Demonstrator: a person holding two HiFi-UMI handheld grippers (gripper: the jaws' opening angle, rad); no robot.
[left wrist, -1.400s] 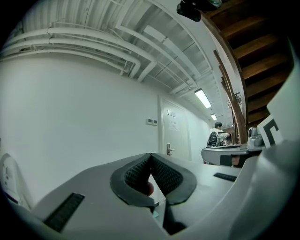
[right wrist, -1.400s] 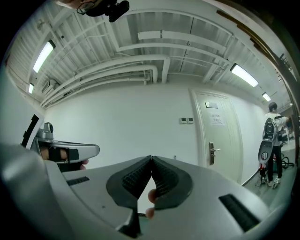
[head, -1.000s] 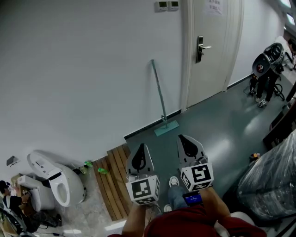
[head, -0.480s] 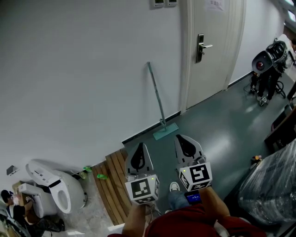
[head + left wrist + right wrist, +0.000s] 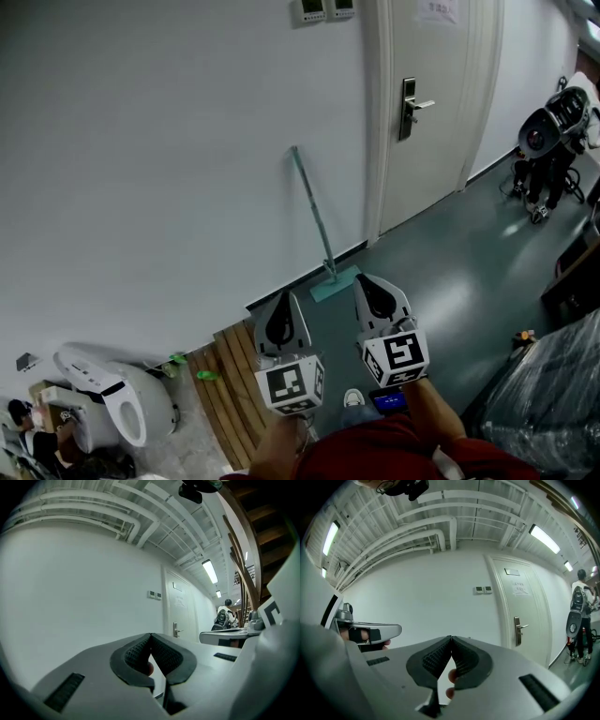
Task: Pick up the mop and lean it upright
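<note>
Change: mop (image 5: 315,214) sits closer to the grippers than before.
Mop: leaning on wall (image 5: 141,141), just beyond right gripper (image 5: 370,281).
Jaws: left gripper (image 5: 285,298) and right gripper closed, empty.

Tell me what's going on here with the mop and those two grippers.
A person holds a gripper in each hand, and neither touches the mop. The mop leans upright against the wall, just left of the door. The left gripper and right gripper are both shut and empty, held short of the mop.
</note>
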